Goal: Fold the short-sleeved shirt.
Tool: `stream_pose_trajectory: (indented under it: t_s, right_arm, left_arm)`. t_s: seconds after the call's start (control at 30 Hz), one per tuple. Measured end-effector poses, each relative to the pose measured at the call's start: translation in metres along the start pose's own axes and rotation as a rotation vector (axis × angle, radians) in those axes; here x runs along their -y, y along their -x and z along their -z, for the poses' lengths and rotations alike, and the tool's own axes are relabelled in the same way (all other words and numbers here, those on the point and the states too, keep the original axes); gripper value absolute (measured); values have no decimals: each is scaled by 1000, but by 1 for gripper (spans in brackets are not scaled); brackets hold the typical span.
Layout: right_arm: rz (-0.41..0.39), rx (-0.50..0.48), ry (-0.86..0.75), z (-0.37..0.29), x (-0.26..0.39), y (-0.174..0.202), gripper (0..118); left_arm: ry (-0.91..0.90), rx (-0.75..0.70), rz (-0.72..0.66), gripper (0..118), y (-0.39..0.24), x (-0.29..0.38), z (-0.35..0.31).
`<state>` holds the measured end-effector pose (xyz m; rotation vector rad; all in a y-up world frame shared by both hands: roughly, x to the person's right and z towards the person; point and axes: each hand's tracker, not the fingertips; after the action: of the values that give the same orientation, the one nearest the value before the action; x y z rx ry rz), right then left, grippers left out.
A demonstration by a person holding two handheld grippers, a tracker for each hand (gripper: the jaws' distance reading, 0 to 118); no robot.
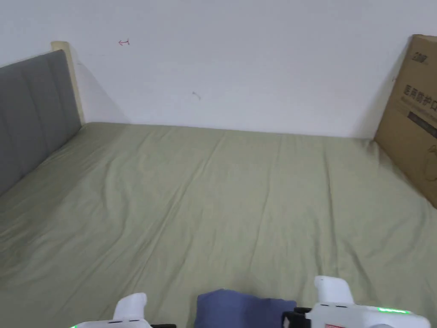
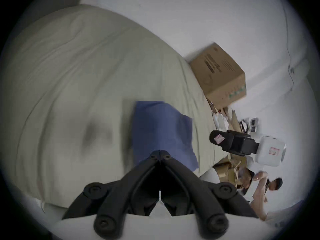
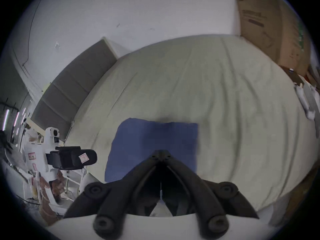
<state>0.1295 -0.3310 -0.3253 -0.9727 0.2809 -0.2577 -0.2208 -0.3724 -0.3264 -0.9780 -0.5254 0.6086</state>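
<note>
Shirt blue, folded rectangle on creased olive sheet; left gripper, right gripper clenched empty.

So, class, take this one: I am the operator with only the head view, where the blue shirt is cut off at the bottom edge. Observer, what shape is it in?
Observer: In the right gripper view the shirt lies flat on the bed, folded into a rough rectangle.
Operator: Is either gripper holding it?
Observer: No. The left gripper has its jaws shut with nothing between them.
Operator: And the right one?
Observer: The right gripper is also shut and empty, off to the side of the shirt.
</note>
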Motion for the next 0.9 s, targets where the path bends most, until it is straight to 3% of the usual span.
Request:
stream_pose_trajectory:
  t_s: [0.13, 0.17, 0.23, 0.27, 0.37, 0.4, 0.47, 0.67, 0.7, 0.73, 0.77, 0.8, 0.83, 0.87, 0.9]
  right_arm:
    - [-95, 170, 169, 75, 7, -3, 0]
    - [-79, 157, 224, 96, 13, -13, 0]
    - [22, 101, 157, 94, 12, -21, 0]
    - [84, 91, 155, 85, 7, -22, 0]
    - [71, 85, 162, 82, 10, -26, 0]
    - [63, 86, 159, 82, 11, -25, 0]
    - [65, 96, 152, 81, 13, -21, 0]
    - [57, 87, 140, 80, 17, -23, 0]
    - [65, 78, 140, 80, 16, -25, 0]
    - [75, 71, 140, 79, 16, -27, 0]
    - [97, 61, 141, 79, 16, -29, 0]
    - [107, 61, 142, 78, 15, -29, 0]
    - [115, 64, 145, 79, 14, -29, 0]
    - [118, 64, 148, 79, 13, -29, 0]
    - [103, 69, 146, 77, 13, -26, 0]
  left_arm:
    - [-12, 10, -22, 0, 19, 9, -6]
    - [-12, 23, -28, 0, 23, 10, -6]
    - [-4, 49, -56, 4, 29, 13, -2]
    - [14, 65, -66, 15, 31, 12, 1]
    - [61, 59, -61, 100, 33, 4, 23]
    - [73, 62, -49, 118, 32, 1, 32]
    - [64, 144, -48, 116, 32, -6, 48]
    - [188, 259, -223, 116, 44, -23, 118]
    - [206, 270, -244, 108, 43, -20, 124]
    - [221, 279, -262, 85, 41, -17, 128]
    - [168, 339, -214, 50, 35, -22, 129]
    - [177, 269, -225, 33, 31, -20, 133]
    - [180, 169, -201, 33, 33, -18, 137]
    - [198, 166, -206, 33, 40, -15, 139]
    - [176, 277, -273, 32, 47, -17, 133]
